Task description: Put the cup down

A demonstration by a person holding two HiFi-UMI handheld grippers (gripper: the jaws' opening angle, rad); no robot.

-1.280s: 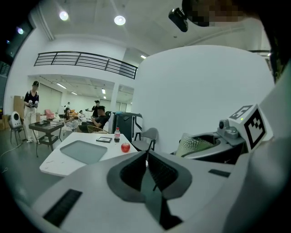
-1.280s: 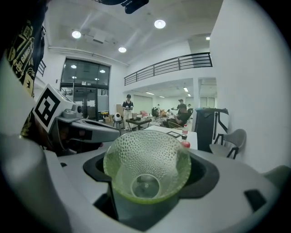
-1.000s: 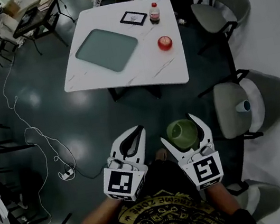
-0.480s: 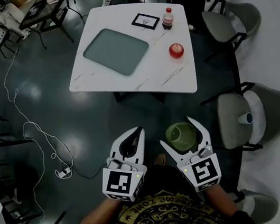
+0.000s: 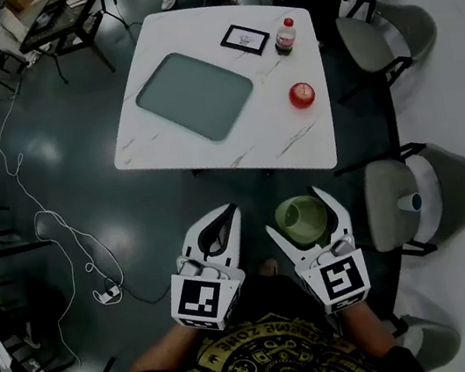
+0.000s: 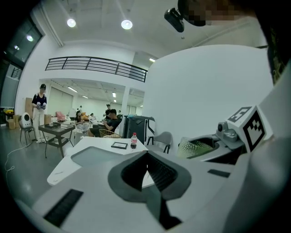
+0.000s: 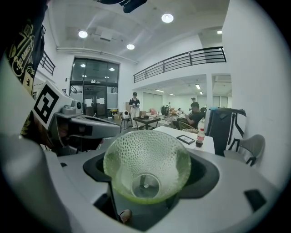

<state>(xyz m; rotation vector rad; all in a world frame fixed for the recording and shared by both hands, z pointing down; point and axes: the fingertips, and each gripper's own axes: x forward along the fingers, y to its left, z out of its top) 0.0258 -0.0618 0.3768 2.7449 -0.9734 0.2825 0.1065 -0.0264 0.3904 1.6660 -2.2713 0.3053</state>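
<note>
Not put down yet, and by the look of it only at the carrying stage. Holds the green cup [image 7: 145,169] in the right hand-held gripper [image 5: 294,212], jaws set wide and pressing on its wall from both sides. Carries it over the dark floor [image 5: 108,185], close to the body and well short of the white counter [image 5: 291,139]. Leaves all of the placing to do: reaching a surface, lowering the base onto it, letting go. Shows the left hand-held gripper [image 5: 231,213] pressed together at the tips with nothing between them, just beside the right one.

Looks to be translucent green glass or plastic, dimpled all over the wall, flaring from a small smooth round base to a wide mouth. Probably rigid and light, with a bumpy surface for the dark ridged pads to bite on.

Offers, on the counter, a glossy top with faint grey veins and rounded corners. Bears a matte grey-green tray [image 5: 192,83], flat and rounded at the corners, a black-framed picture [image 5: 245,38], a dark bottle [image 5: 284,36] with a red cap, and a red round thing [image 5: 302,94] too small to name.
</note>
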